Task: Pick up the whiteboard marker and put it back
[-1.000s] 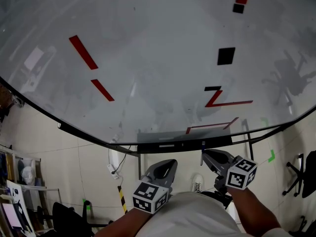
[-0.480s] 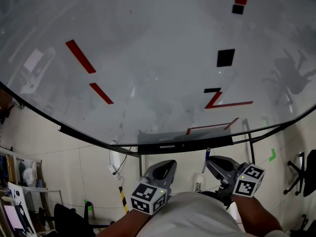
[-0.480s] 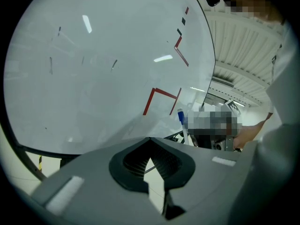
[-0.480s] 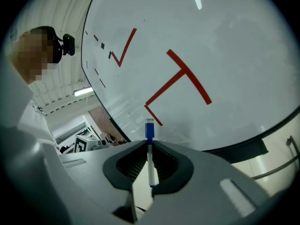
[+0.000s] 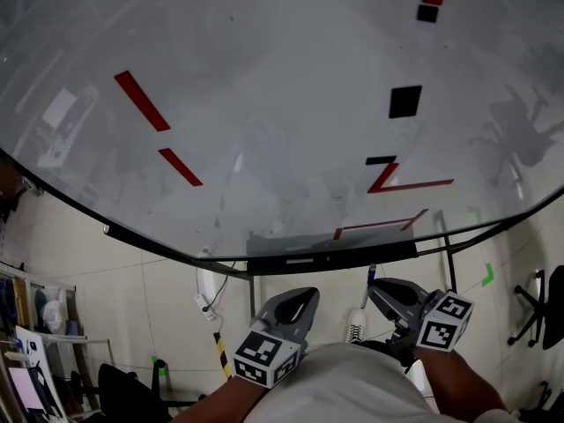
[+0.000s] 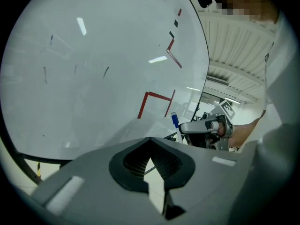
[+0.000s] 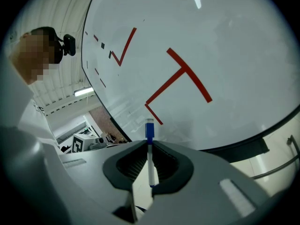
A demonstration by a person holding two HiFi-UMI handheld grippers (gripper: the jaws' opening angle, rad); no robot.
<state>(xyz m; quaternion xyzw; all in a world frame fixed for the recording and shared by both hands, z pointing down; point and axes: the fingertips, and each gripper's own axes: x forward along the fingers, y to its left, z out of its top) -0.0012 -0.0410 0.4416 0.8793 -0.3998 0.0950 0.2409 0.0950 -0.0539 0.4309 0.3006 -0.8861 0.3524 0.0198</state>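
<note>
No word, number or brand is being shown legibly anywhere. On the whiteboard (image 5: 264, 51) only red strokes (image 5: 141, 101) and black squares (image 5: 404, 101) are being displayed; one black-and-red figure (image 5: 382, 176) is being formed like a letter Z. Square code patterns are being carried on the cubes of the left tool (image 5: 300, 296) and right tool (image 5: 377, 286), unreadable as text.

Setting: indoor lab or workshop hall.
Large whiteboard (image 5: 282, 77) with red marks (image 5: 141, 100); pale tiled floor (image 5: 132, 298); black office chair (image 5: 553, 311); ribbed ceiling (image 6: 234, 46) with strip lights (image 7: 84, 92).
</note>
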